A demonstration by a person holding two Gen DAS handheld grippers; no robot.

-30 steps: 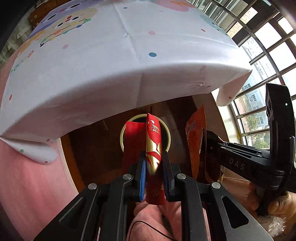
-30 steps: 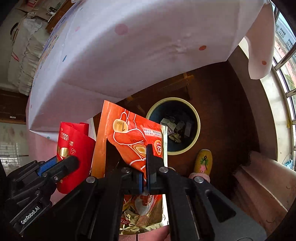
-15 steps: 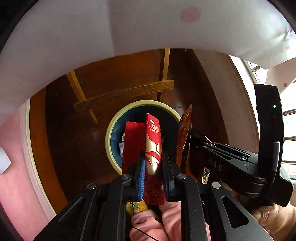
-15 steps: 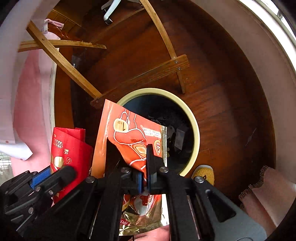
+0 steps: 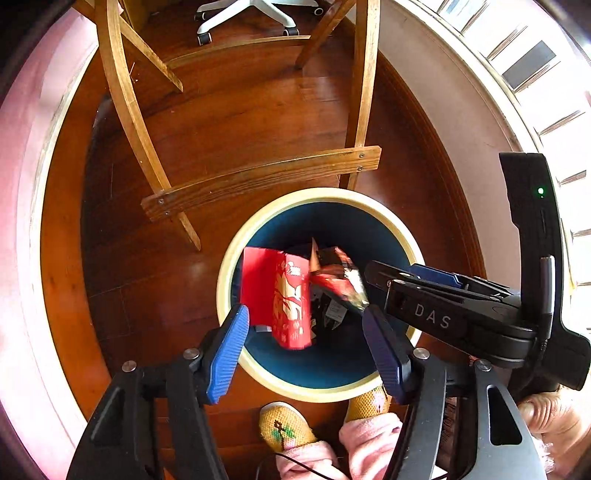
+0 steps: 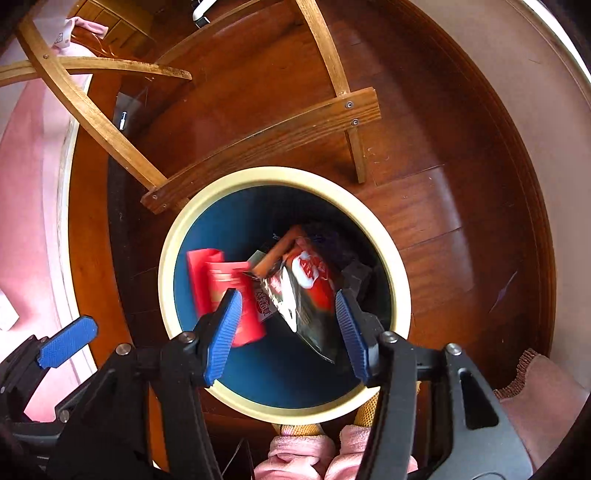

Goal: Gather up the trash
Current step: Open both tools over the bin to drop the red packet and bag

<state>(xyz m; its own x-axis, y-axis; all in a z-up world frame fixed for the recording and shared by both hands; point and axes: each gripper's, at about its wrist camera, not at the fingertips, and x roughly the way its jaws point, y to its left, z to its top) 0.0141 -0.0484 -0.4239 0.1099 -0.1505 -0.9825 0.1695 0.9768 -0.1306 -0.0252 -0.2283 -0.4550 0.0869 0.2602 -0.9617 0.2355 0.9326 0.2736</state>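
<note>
While both grippers hang over the bin, I log the contents near to far. Nearest, at 6 o'clock: yellow embroidered slippers [image 5: 284, 424] and pink trouser cuffs [image 5: 369, 439] on the floor, touching the bin's near rim. My left gripper [image 5: 306, 350] has its blue pads spread wide, nothing between them. My right gripper [image 6: 288, 332] is likewise spread and empty; in the left view it enters from 3 o'clock, with a hand [image 5: 554, 417] on its grip. Next: round waste bin [image 5: 236, 251], cream rim, dark blue inside. Within it, a red and gold packet [image 5: 284, 299] at the 9 o'clock side, blurred in the right view, and an orange snack bag [image 6: 303, 280], silver-backed, towards the centre, touching the packet's edge. Beyond, at 12 o'clock: wooden chair frame [image 5: 258, 177] with a screwed crossbar on the dark wooden floor [image 5: 240, 118]. Farthest: white swivel-chair base [image 5: 255, 11].
</note>
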